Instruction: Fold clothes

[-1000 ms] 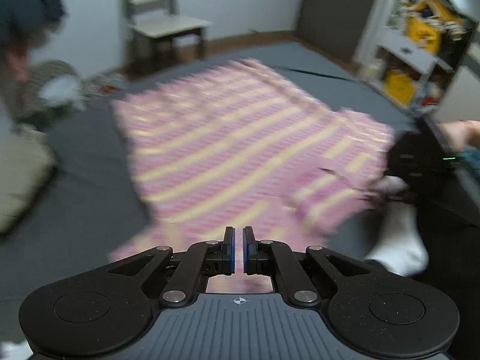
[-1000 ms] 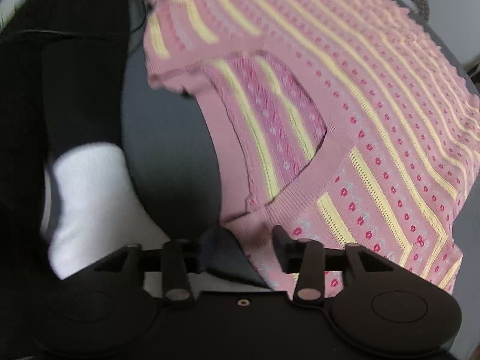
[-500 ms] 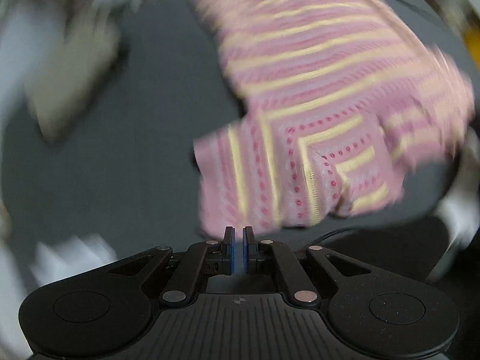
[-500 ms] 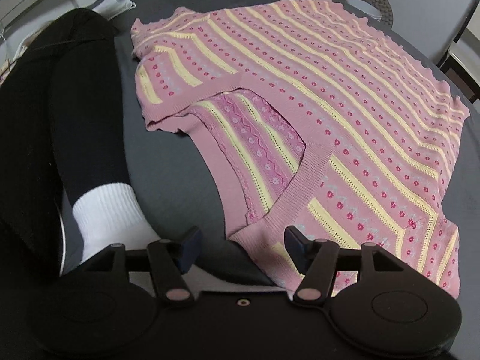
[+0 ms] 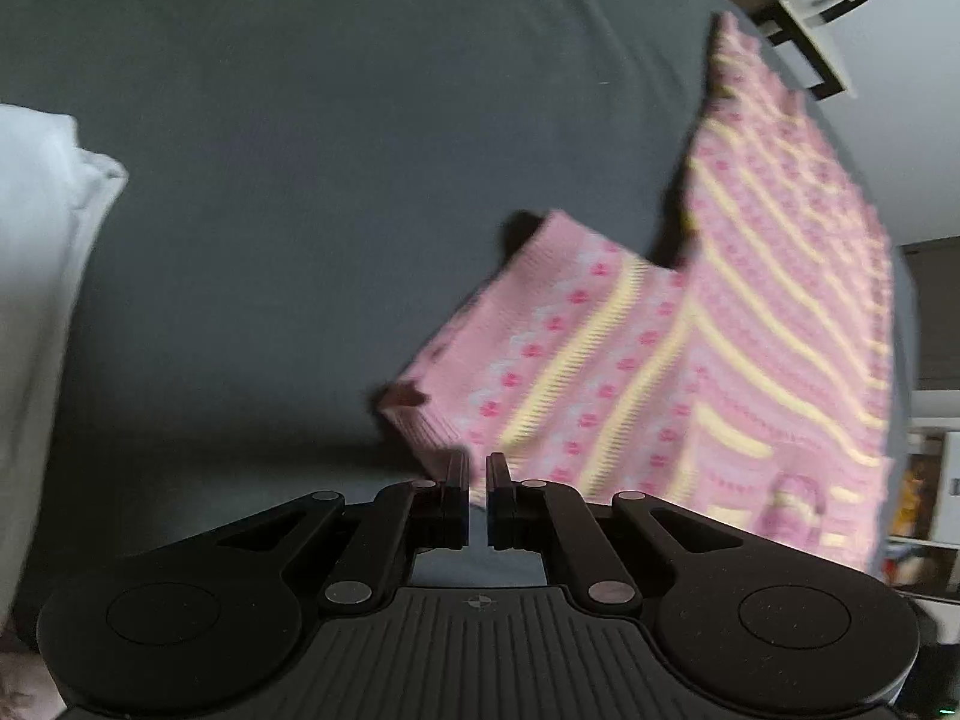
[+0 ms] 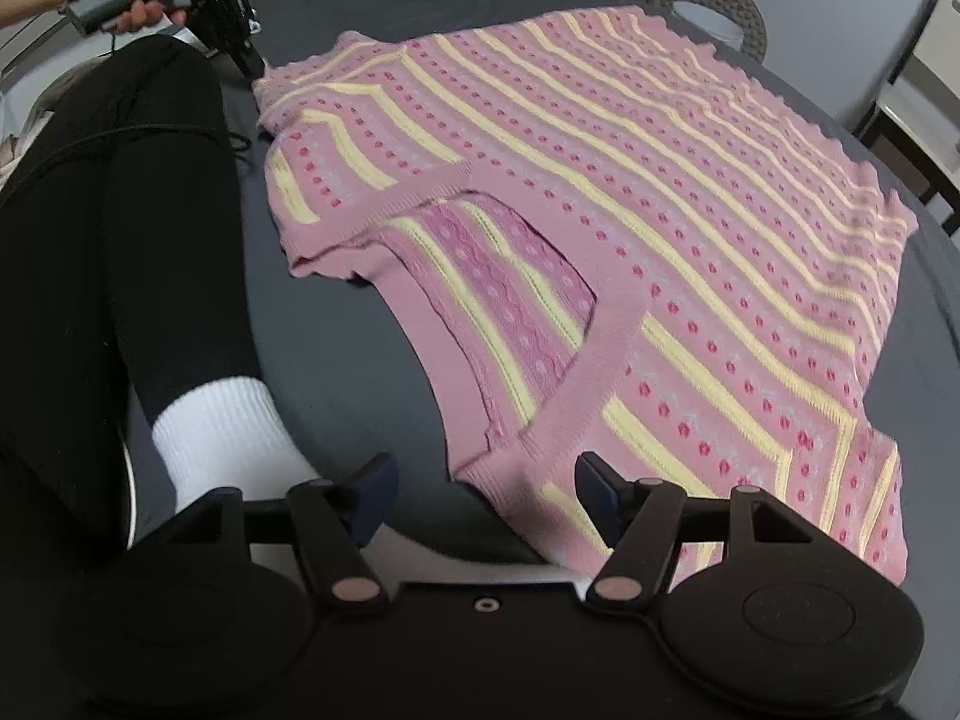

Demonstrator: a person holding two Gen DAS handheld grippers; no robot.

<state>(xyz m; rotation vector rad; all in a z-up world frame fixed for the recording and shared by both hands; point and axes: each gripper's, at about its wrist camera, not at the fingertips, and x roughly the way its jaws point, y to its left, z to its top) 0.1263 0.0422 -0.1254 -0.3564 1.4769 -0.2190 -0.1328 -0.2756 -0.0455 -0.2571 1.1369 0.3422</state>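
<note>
Right gripper (image 6: 486,480) has let go, fingers spread; left gripper (image 5: 477,471), fingers nearly closed, swings to the sweater (image 6: 600,192) sleeve (image 5: 540,348).

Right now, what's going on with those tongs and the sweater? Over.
Left tongs nearly shut, at the sleeve edge. Right tongs open, empty, by the shoulder. Pink striped sweater flat, unfolded. Person's leg beside it.

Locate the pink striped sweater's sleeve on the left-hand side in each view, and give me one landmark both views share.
Left wrist view: the sleeve lies centre-right, its cuff just ahead of the nearly shut left claw.
Right wrist view: the same sleeve sits upper left, the left claw at its tip.
Shared landmark: the dark grey sheet under the sweater.
</note>
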